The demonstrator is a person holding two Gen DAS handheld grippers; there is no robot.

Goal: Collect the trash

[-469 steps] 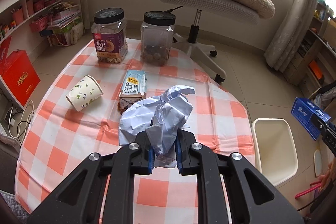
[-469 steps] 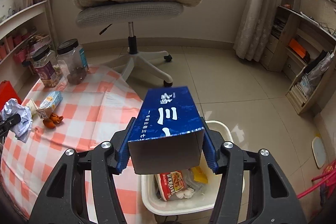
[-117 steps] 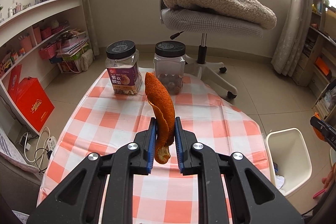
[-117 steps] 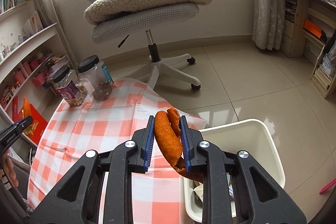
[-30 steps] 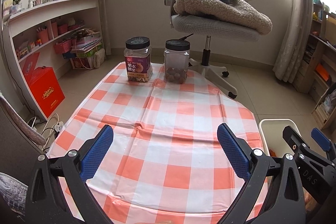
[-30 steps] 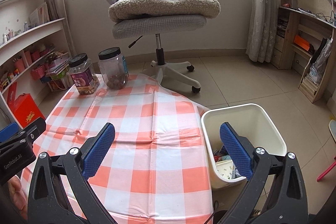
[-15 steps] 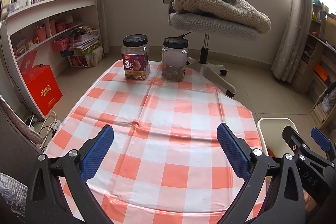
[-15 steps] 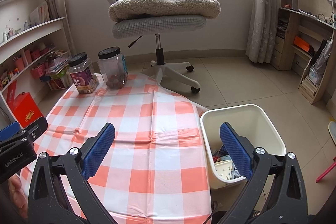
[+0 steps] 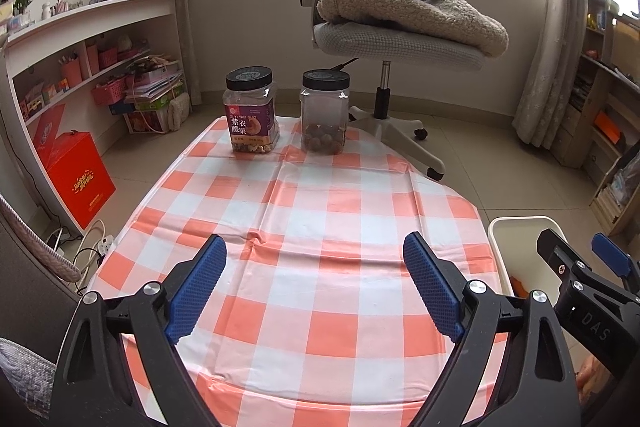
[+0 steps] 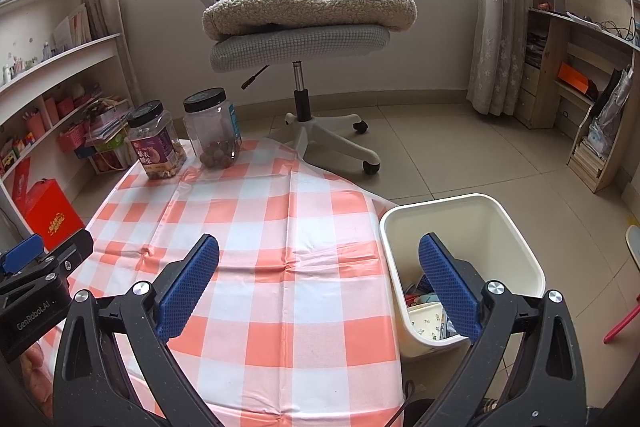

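A white bin (image 10: 496,223) stands on the floor at the table's right edge, with a paper cup, cartons and wrappers inside; its rim (image 9: 520,221) also shows in the left wrist view. My left gripper (image 9: 314,259) hovers over the orange-and-white checked tablecloth (image 9: 320,211), jaws wide and closing slightly, nothing between them. My right gripper (image 10: 318,255) stands open and empty, its right finger over the bin, its left over the tablecloth (image 10: 256,227). Each gripper shows at the edge of the other's view: the right gripper (image 9: 576,267) and the left gripper (image 10: 44,257).
Two black-lidded plastic jars stand at the table's far end: a nut jar (image 9: 251,115) with a purple label and a clear jar (image 9: 324,113). Behind them is an office chair (image 9: 384,39) with a blanket and plush monkey. Shelves and a red box (image 9: 76,175) line the left.
The left gripper's jaws have narrowed a little. Both grippers stay in place, empty, over the table.
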